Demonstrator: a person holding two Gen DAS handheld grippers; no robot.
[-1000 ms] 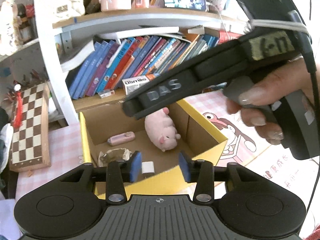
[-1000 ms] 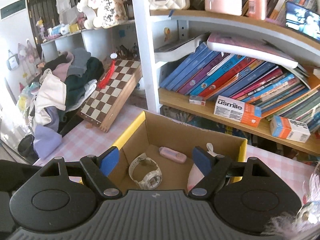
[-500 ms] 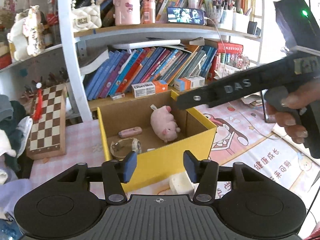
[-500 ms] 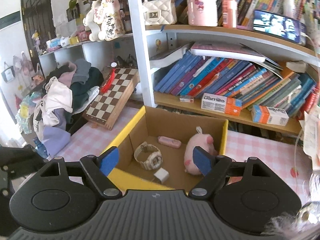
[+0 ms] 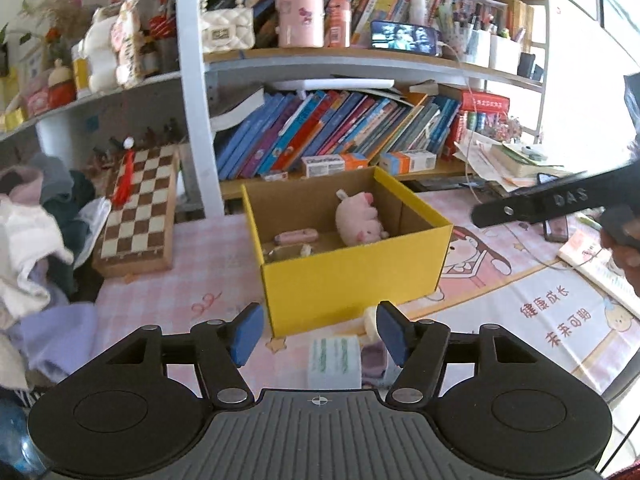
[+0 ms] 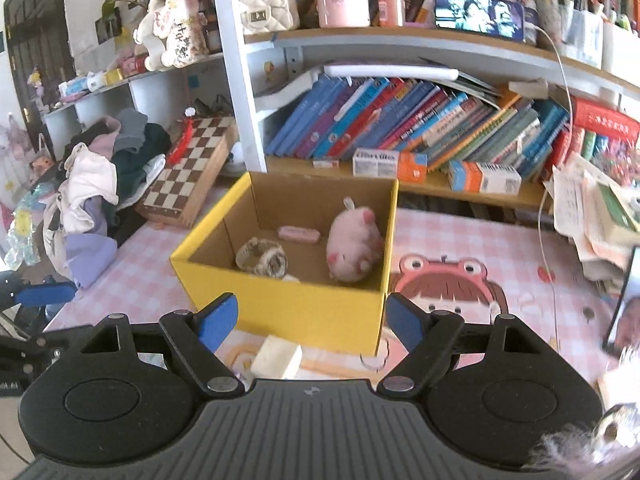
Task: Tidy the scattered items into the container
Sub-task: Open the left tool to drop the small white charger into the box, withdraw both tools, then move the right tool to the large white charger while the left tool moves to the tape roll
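Note:
A yellow cardboard box stands on the pink tablecloth. Inside lie a pink pig plush, a pink oblong case and a white watch. My left gripper is open and empty, just short of the box's front wall. Near its fingers rest a white packet with green print and a cream block. My right gripper is open and empty, above a cream block in front of the box. The right gripper's body shows at the right of the left wrist view.
A bookshelf of leaning books stands behind the box. A chessboard and a heap of clothes lie to the left. Papers and books pile up at the right, with a phone.
Both grippers have pulled back and up from over the box, so its yellow front wall and the items before it now show. The left jaws have opened wider.

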